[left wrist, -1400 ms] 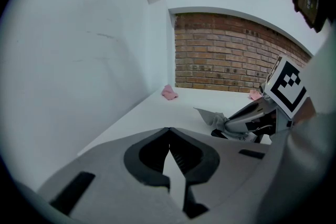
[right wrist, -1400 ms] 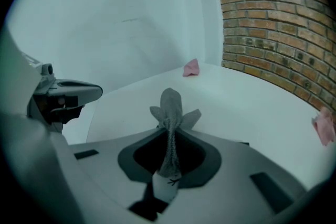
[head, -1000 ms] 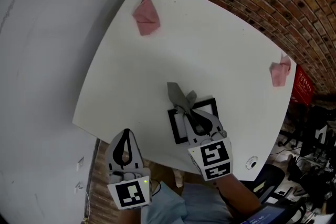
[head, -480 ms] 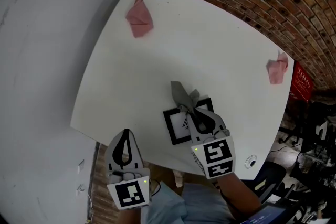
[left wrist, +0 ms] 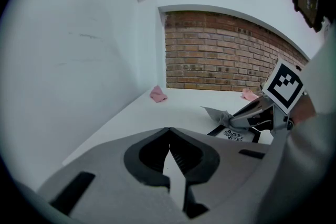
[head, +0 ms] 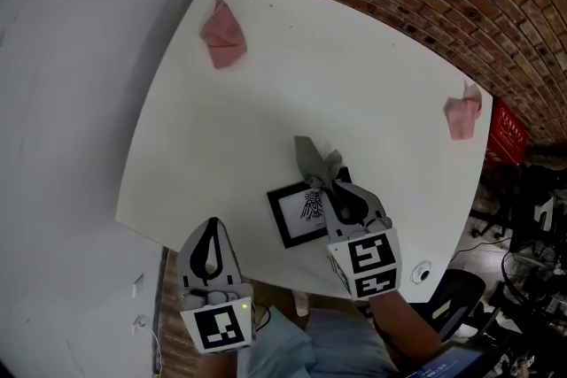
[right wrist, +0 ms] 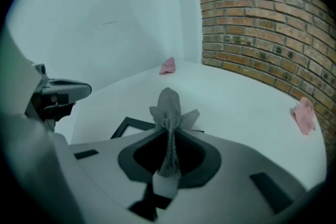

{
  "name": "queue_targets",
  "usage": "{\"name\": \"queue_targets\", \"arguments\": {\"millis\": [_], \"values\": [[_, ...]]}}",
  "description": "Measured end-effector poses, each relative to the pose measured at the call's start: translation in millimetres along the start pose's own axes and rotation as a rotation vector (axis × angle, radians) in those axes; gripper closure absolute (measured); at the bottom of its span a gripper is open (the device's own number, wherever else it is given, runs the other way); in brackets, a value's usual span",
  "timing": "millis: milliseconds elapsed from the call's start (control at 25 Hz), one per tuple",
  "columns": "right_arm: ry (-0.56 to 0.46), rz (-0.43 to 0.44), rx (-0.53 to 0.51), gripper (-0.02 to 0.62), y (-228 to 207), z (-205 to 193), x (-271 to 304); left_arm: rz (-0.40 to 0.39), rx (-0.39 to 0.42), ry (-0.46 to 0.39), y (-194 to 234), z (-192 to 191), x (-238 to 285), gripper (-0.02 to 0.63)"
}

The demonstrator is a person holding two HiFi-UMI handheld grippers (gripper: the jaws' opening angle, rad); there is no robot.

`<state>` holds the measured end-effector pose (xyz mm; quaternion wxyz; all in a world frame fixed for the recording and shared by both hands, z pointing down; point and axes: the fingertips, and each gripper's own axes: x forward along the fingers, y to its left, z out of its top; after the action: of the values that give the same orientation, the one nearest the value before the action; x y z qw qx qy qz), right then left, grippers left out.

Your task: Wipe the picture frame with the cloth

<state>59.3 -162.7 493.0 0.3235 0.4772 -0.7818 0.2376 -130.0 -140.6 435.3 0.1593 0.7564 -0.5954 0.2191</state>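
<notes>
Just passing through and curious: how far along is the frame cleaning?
Done: the grey cloth is pinched in the right gripper. In hand: it rests at the far corner of the picture frame, seemingly wiping. Left: probably the rest of the frame; how clean it is I cannot tell. The left gripper hangs shut and empty.

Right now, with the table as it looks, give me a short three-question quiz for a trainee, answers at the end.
1. What is the right gripper shut on?
A) a crumpled grey cloth
B) a pink cloth
C) nothing
2. True or false: the left gripper rests on the black rectangular picture frame.
3. How many crumpled pink cloths lie on the white table?

Key: 1 A; 2 false, it hangs shut and empty off the table's near edge; 3 two, far apart.
</notes>
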Motion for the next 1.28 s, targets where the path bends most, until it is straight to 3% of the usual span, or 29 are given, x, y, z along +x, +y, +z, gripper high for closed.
{"name": "queue_targets", "arguments": {"millis": [400,760,1000,1280], "values": [[0.004,-0.03,0.041,0.545,-22.0,-2.7,-6.3,-0.026,0.007,-0.001,-16.5,10.6,9.4,0.597],[-0.036,-0.055,0.051,0.543,-38.8,4.1,-21.8,-0.044,0.067,-0.062,-30.3,31.2,12.7,0.597],[-0.125,-0.091,0.048,0.543,-54.6,24.9,-59.5,-0.069,0.056,-0.114,-56.5,62.4,-1.9,0.597],[-0.325,-0.123,0.03,0.543,-64.2,65.2,-141.7,-0.097,0.086,-0.251,-98.1,120.8,-47.1,0.597]]}}
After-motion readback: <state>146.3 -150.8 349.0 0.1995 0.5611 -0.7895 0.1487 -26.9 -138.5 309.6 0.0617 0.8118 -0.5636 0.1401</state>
